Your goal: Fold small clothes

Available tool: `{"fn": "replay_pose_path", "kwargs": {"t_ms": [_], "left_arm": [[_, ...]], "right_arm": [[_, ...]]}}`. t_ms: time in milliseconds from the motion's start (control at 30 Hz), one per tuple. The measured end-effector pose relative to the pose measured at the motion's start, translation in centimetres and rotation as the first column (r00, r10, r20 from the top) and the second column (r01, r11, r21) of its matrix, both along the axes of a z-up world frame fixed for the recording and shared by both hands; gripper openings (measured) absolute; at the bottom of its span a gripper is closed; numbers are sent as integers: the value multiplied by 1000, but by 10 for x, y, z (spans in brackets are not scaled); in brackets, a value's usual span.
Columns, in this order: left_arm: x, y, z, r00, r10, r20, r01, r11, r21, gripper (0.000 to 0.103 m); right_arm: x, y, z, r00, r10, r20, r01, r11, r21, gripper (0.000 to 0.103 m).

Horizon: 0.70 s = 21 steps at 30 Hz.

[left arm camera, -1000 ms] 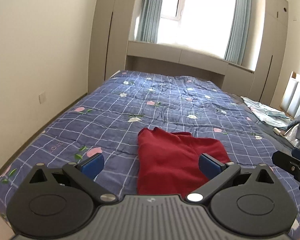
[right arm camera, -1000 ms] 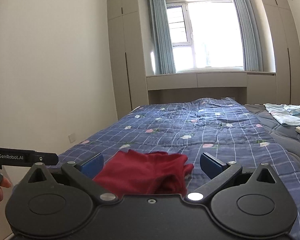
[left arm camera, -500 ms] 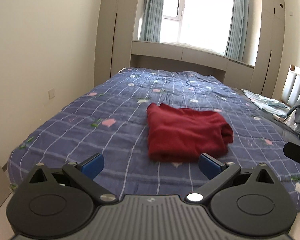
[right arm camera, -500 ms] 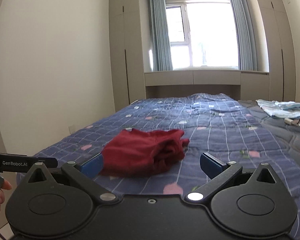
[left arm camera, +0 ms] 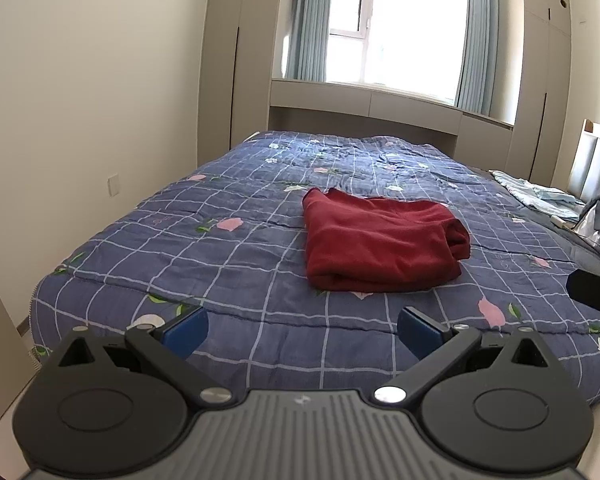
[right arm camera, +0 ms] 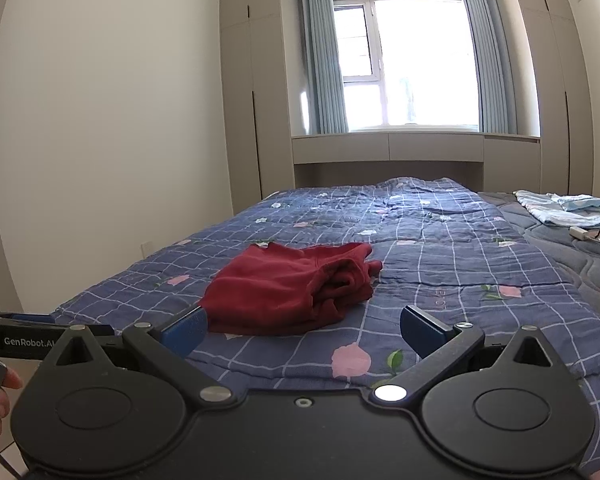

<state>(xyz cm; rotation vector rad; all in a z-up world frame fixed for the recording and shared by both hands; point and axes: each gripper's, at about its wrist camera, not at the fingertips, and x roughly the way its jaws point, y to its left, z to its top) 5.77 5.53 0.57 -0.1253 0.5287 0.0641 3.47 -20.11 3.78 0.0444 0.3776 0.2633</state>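
I hold both tools off the near edge of the bed [left arm camera: 228, 264], left tool [left arm camera: 302, 330] and right tool [right arm camera: 303, 330] spread wide and empty. The red garment [left arm camera: 380, 240] lies folded mid-quilt, well apart from them. Its loose right-hand layers look bunched; I judge a careless nudge could spill the stack open.

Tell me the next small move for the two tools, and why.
Probably none on the cloth: keep both tools clear of it. The red garment lies folded in a compact stack on the blue checked quilt, with no loose part spread out. The left tool and right tool are open, empty, near the bed's edge, so the fold looks done.
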Motion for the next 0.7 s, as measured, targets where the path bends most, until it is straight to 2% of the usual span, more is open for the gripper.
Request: {"fn": "replay_pose_path", "kwargs": {"t_ms": [700], "left_arm": [[0,1,-4,1000,4,-16,-4,1000,-19,103]], "right_arm": [[0,-1,-3,1000,-1,-16,1,1000,3,102]]}}
